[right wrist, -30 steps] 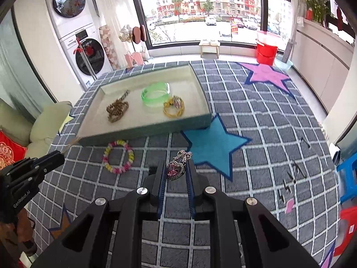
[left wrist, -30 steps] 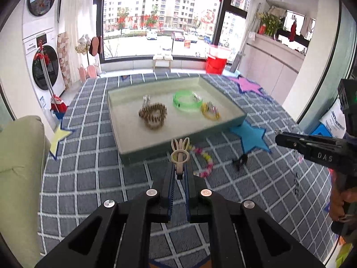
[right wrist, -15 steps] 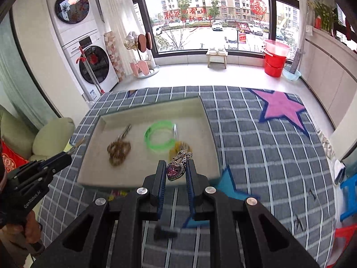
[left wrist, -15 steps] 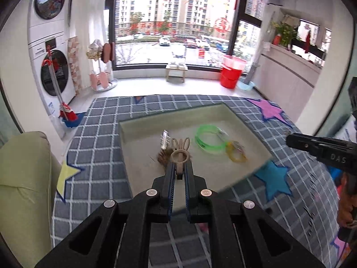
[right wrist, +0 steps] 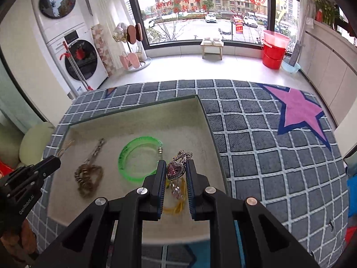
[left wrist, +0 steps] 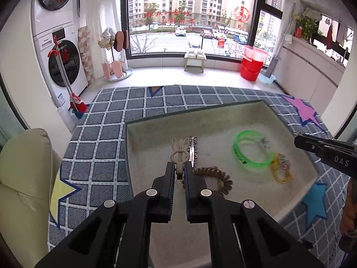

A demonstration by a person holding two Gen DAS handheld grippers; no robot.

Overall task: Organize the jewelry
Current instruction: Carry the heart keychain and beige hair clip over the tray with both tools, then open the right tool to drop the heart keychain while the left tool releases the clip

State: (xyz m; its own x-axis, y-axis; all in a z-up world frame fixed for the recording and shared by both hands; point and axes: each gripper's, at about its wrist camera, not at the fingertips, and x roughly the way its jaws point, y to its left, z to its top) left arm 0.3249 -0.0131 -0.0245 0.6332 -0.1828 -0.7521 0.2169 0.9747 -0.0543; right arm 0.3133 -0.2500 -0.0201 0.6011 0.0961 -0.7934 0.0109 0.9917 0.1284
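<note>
My left gripper (left wrist: 179, 167) is shut on a cream ring-shaped hair clip (left wrist: 179, 156) and holds it over the left part of the beige tray (left wrist: 156, 129). My right gripper (right wrist: 176, 167) is shut on a pink heart pendant (right wrist: 175, 170) and holds it over the tray's right part (right wrist: 200, 116). In the tray lie a green bangle (left wrist: 252, 154), a yellow bracelet (left wrist: 281, 174), a brown coiled band (left wrist: 214, 176) and a silver spiked clip (left wrist: 193, 149). The green bangle (right wrist: 136, 158) and brown band (right wrist: 87, 178) also show in the right wrist view.
The tray sits on a grey checked cloth (left wrist: 111, 120) with star patches, a pink one (right wrist: 296, 114) at the right. A cream cushion (left wrist: 22, 178) lies at the left. A washing machine (left wrist: 64, 67) and red bucket (left wrist: 252, 69) stand by the window.
Both grippers have moved forward from the cloth in front of the tray to above it, each still shut on its item. The beaded bracelet on the cloth has dropped out of view.
</note>
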